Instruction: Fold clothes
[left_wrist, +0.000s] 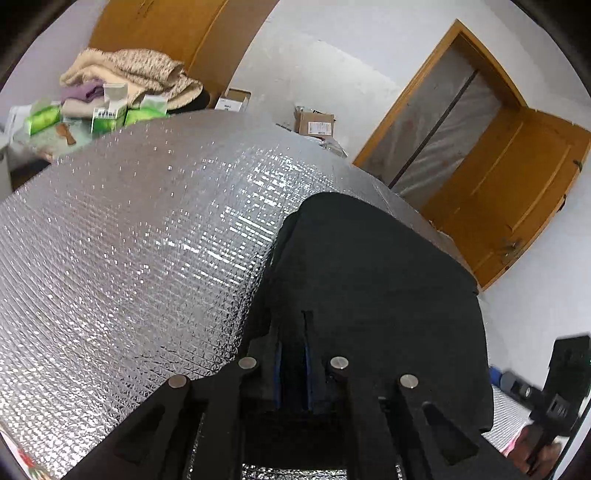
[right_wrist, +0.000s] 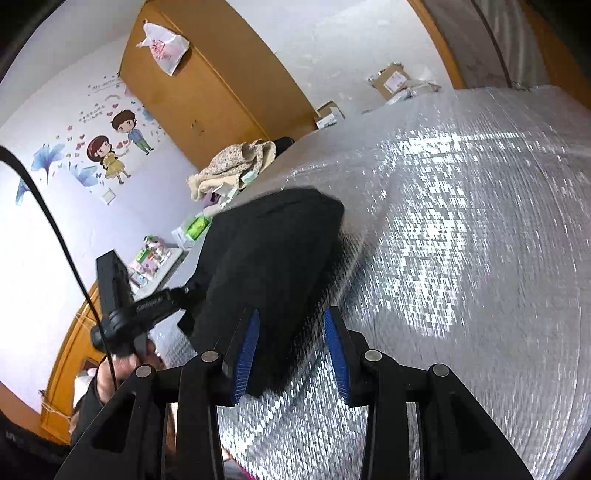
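Note:
A black garment (left_wrist: 369, 277) lies bunched on a silver foil mat (left_wrist: 129, 240). My left gripper (left_wrist: 293, 332) is shut on the garment's near edge, with the cloth pinched between its blue pads. In the right wrist view the same garment (right_wrist: 273, 251) hangs lifted over the mat (right_wrist: 461, 221). My right gripper (right_wrist: 291, 314) stands open around the garment's lower corner. The cloth rests against the left pad (right_wrist: 245, 354), and the right pad (right_wrist: 336, 350) is apart from it. A hand holds the left gripper's black body (right_wrist: 147, 306) on the garment's far side.
A pile of beige and purple clothes (left_wrist: 129, 74) with green tissue packs (left_wrist: 107, 118) sits past the mat's far left. Cardboard boxes (left_wrist: 314, 123) stand by the back wall. An open wooden door (left_wrist: 509, 192) is at the right. The right gripper's body (left_wrist: 554, 398) shows at the lower right.

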